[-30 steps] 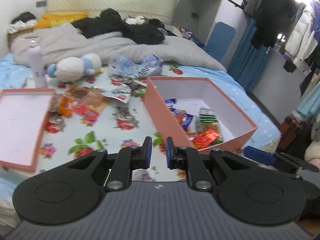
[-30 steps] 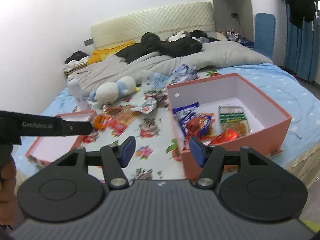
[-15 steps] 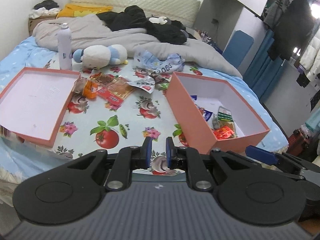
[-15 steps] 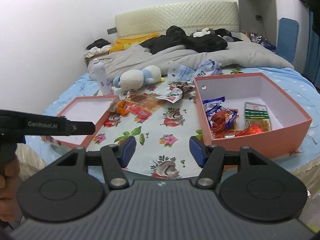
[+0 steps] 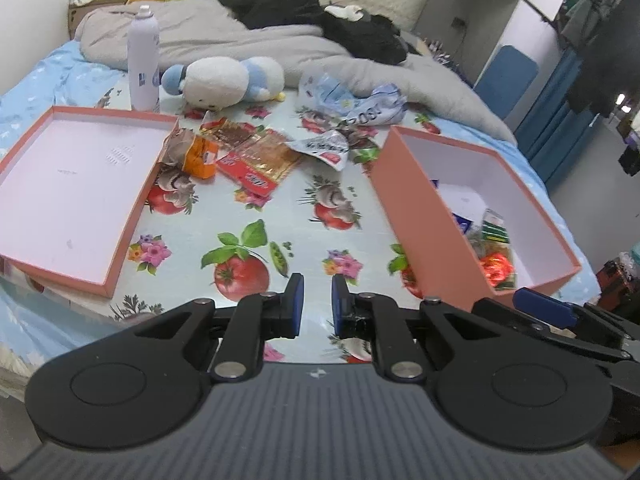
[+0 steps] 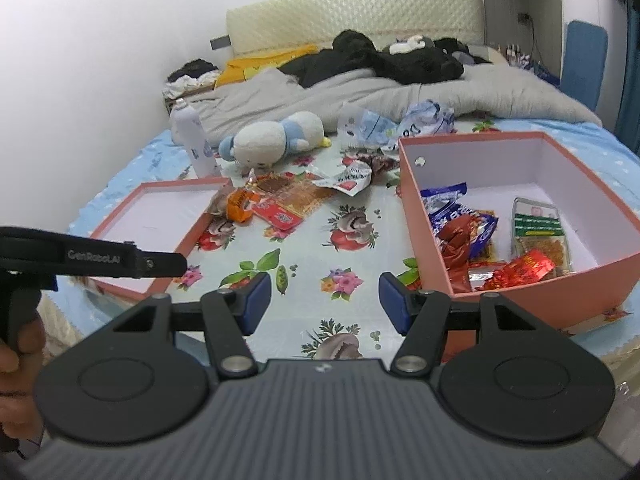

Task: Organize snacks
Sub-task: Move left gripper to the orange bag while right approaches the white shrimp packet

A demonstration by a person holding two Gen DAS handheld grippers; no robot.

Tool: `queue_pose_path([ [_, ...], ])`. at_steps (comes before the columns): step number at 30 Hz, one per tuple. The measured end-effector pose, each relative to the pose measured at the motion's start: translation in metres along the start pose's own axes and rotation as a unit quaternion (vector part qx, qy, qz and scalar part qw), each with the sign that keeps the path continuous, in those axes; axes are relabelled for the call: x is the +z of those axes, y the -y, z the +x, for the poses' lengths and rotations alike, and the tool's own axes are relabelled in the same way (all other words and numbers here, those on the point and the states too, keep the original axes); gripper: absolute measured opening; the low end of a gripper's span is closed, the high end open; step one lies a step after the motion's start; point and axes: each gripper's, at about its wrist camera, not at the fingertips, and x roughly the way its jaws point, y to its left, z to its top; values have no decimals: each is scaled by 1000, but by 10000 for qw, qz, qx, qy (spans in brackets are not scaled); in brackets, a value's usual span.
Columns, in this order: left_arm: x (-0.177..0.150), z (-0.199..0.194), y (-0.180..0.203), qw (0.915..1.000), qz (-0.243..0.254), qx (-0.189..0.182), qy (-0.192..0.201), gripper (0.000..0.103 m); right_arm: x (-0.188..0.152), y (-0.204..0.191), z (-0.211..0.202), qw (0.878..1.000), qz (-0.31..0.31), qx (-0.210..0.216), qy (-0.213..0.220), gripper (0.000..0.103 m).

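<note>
Below, in the left wrist view, the left gripper (image 5: 316,300) hung over the bed (image 5: 280,216), fingers (image 5: 294,300) narrowly apart and empty, snacks (image 5: 256,156) heaped between lid (image 5: 60,184) and box (image 5: 416,200). Rightward view: right gripper (image 6: 324,304) half open, empty; more snacks (image 6: 464,232) inside the box.

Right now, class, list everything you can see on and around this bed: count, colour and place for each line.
deep box: one, pink, right, holding several snack packets
shallow lid: one, pink, left
loose snack packets: several, red and orange, between lid and box
crumpled bags: a few, blue-white, behind box
plush toy: one, white-blue, beside bottle
bottle: one, white, upright
blanket: one, grey, far end
left gripper: black, narrow gap, nothing held
right gripper: black, open, nothing held
</note>
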Motion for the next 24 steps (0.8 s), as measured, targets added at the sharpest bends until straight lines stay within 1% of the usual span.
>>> queue_pose_path([
  [2,8,14,-8,9999,-69,87,-66,19,5,0,14,10000,-14,-7,-60,62],
  [4,15,27,-19,9997,-184,134,-85,30,11,1,27,10000,-5,13,-95,62],
  [5,18,32,-24,9996,-216,172,-90,33,14,2,35,9999,4,13,-108,62],
  [6,22,40,-29,9994,-239,232,-102,40,17,2,43,9999,15,15,-118,62],
  [7,25,47,-33,9992,-245,285,-117,43,20,2,51,9999,18,25,-128,62],
  [9,33,63,-43,9989,-252,368,-155,47,26,3,69,9998,1,39,-170,62],
  [10,36,70,-48,9987,-255,397,-170,52,29,2,77,9998,-20,42,-191,64],
  [11,40,78,-52,9985,-257,445,-198,54,32,1,88,9997,-59,51,-214,68],
  [12,45,88,-58,9982,-262,503,-217,55,35,1,97,9997,-84,49,-217,77],
  [13,50,97,-63,9980,-259,527,-216,55,38,1,106,9997,-99,36,-199,81],
  [14,54,104,-67,9980,-249,545,-214,55,40,0,116,9998,-116,47,-180,81],
  [18,76,143,-81,9966,17,775,-277,56,53,1,153,9997,-80,129,-172,81],
  [20,86,161,-86,9953,188,900,-313,66,61,1,172,9999,-32,108,-119,81],
  [22,96,177,-92,9932,367,1075,-257,76,68,1,188,10000,23,30,-35,81],
  [24,106,192,-98,9897,454,1341,-200,79,76,3,208,9999,144,-64,-5,81],
])
